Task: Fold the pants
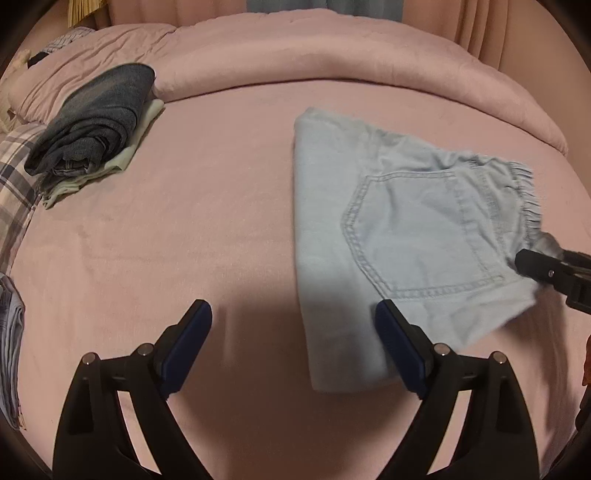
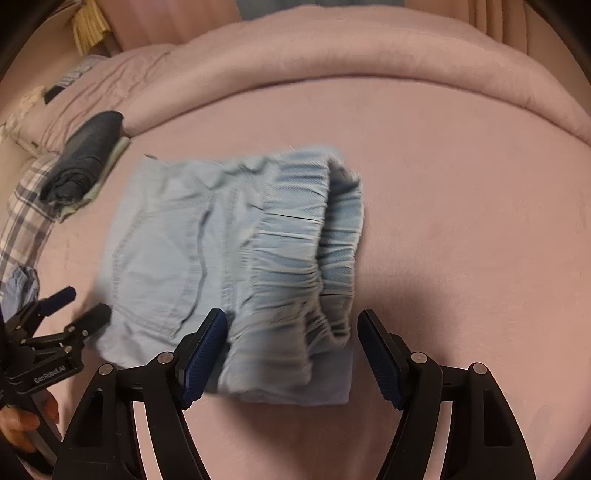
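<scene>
Nearest to me, the left tongs (image 1: pixel 293 317) hang over the bed with their jaws spread wide; nothing is between the blue pads, and only the right-hand finger (image 1: pixel 400 350) overlaps the near corner of the pants. The right tongs (image 2: pixel 291 332) are likewise parted. The gathered waistband end of the pants lies between their fingers, with the left pad (image 2: pixel 205 356) right against the fabric and the other pad standing clear of it, so they are not pinching the cloth. A hand (image 2: pixel 22 421) shows at the lower left edge of the right wrist view, wrapped around the handle of the left tongs.

Just beyond the tongs, the light blue denim pants (image 1: pixel 399 236) lie folded into a compact bundle on the pink bed sheet (image 1: pixel 192 229), back pocket facing up and a frayed hem toward the right tongs' side. The elastic waistband (image 2: pixel 295 236) is folded over on top. The cloth looks slightly blurred.

Further off to the left, a stack of folded clothes (image 1: pixel 99 122) rests on the sheet, dark grey-blue on top and pale green beneath. Beside it at the bed's left edge lies a plaid cloth (image 1: pixel 16 181). At the far side, a rolled pink duvet (image 1: pixel 332 62) runs across the bed, with pink curtains (image 1: pixel 491 33) behind it.
</scene>
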